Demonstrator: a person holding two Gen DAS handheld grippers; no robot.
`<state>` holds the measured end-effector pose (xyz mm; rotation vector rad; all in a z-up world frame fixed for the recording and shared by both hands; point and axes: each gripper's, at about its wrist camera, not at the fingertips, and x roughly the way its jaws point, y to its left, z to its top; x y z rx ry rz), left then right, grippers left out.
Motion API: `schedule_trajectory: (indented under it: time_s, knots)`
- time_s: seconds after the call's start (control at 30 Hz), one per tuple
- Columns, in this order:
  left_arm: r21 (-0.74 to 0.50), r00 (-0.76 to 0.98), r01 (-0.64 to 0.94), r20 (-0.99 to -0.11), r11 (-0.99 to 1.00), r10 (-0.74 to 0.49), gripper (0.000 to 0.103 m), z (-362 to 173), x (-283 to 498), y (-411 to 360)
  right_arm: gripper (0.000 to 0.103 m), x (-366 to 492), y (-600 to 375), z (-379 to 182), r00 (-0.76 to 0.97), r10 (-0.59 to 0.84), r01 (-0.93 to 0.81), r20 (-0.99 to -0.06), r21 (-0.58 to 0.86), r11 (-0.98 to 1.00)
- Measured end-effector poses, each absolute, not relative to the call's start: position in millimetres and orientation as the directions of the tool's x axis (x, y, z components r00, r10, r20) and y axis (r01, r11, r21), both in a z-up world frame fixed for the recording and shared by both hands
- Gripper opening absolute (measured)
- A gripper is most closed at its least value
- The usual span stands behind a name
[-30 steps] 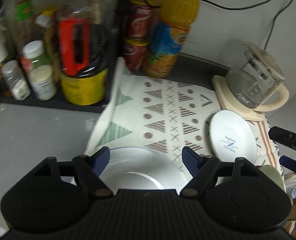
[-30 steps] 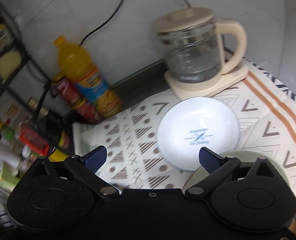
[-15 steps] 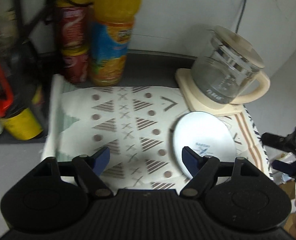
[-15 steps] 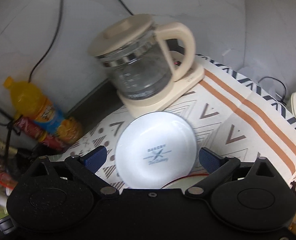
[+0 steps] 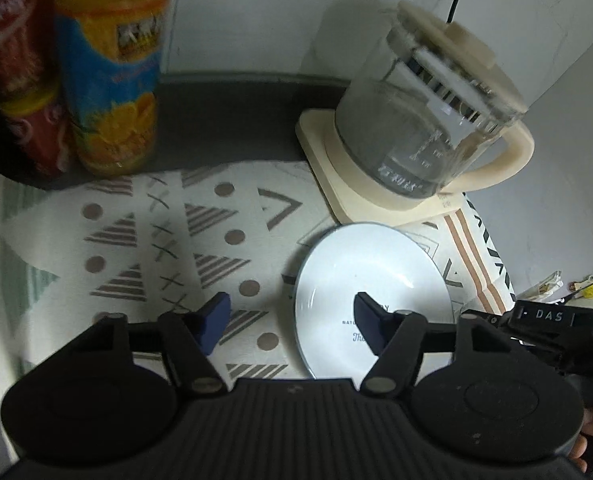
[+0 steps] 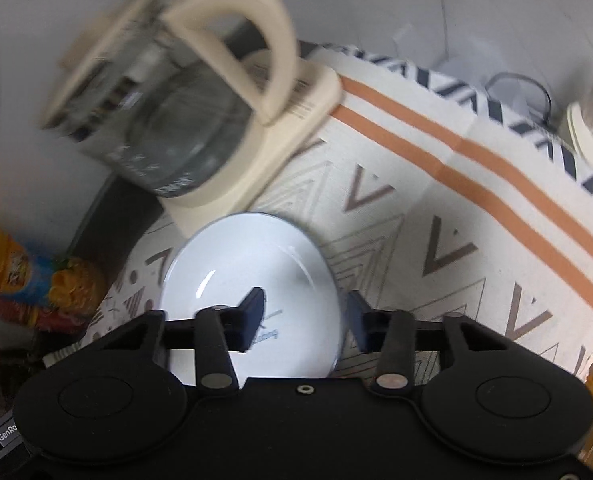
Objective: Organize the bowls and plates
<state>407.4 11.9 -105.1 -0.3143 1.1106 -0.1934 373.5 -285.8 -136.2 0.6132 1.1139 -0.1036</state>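
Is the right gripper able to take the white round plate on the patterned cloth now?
Probably yes. The right gripper has its jaws open astride the rim of the white round plate, and nothing lies between them.

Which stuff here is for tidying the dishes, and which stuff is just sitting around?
For the job:
white plate
left gripper
right gripper

Just sitting around:
glass kettle
orange juice bottle
red can
patterned cloth

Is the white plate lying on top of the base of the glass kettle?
No, the white plate lies flat on the patterned cloth, just in front of the cream base of the glass kettle.
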Motion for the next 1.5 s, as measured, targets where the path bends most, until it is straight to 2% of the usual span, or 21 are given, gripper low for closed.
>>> schedule_trajectory:
  time_s: [0.23,0.33,0.5,0.57,0.7,0.87,0.93,0.97,1.5]
  knots:
    - [-0.376,0.345,0.006,-0.869,0.927,-0.355,0.045,-139.6,419.7,4.0,0.035,386.8,-289.6,-156.1,0.395,0.209,0.400,-0.895,0.372,0.838]
    - [-0.383,0.318,0.003,-0.875,0.924,-0.364,0.040,-151.1,424.5,1.2,0.035,394.7,-284.7,-162.1,0.353,0.175,0.369,-0.919,0.309,0.877]
    - [-0.386,0.267,0.002,-0.889,0.922,-0.373,0.031,-167.2,428.8,-4.7,0.034,405.6,-280.6,-172.3,0.308,0.199,0.335,-0.930,0.302,0.892]
    - [-0.384,0.254,0.012,-0.892,0.923,-0.374,0.029,-172.0,428.7,-8.4,0.031,407.1,-280.2,-174.7,0.297,0.206,0.338,-0.932,0.304,0.891]
    - [-0.380,0.271,0.029,-0.887,0.925,-0.373,0.028,-171.8,426.9,-13.2,0.031,409.8,-274.6,-172.6,0.288,0.186,0.311,-0.939,0.276,0.909]
    - [-0.392,0.263,0.019,-0.886,0.920,-0.383,0.019,-173.7,426.9,-18.0,0.029,411.7,-272.8,-172.3,0.283,0.174,0.291,-0.943,0.258,0.921]
    - [-0.386,0.268,0.017,-0.887,0.922,-0.376,0.016,-172.7,425.4,-19.1,0.024,414.0,-269.5,-173.7,0.287,0.180,0.284,-0.941,0.263,0.922]
    - [-0.384,0.273,0.012,-0.887,0.923,-0.372,0.014,-170.4,423.8,-18.5,0.017,414.2,-268.8,-174.4,0.292,0.198,0.281,-0.936,0.282,0.917]
    - [-0.356,0.363,0.060,-0.862,0.933,-0.353,0.014,-127.8,414.0,-2.1,0.006,387.8,-277.1,-138.8,0.458,0.285,0.272,-0.842,0.438,0.857]
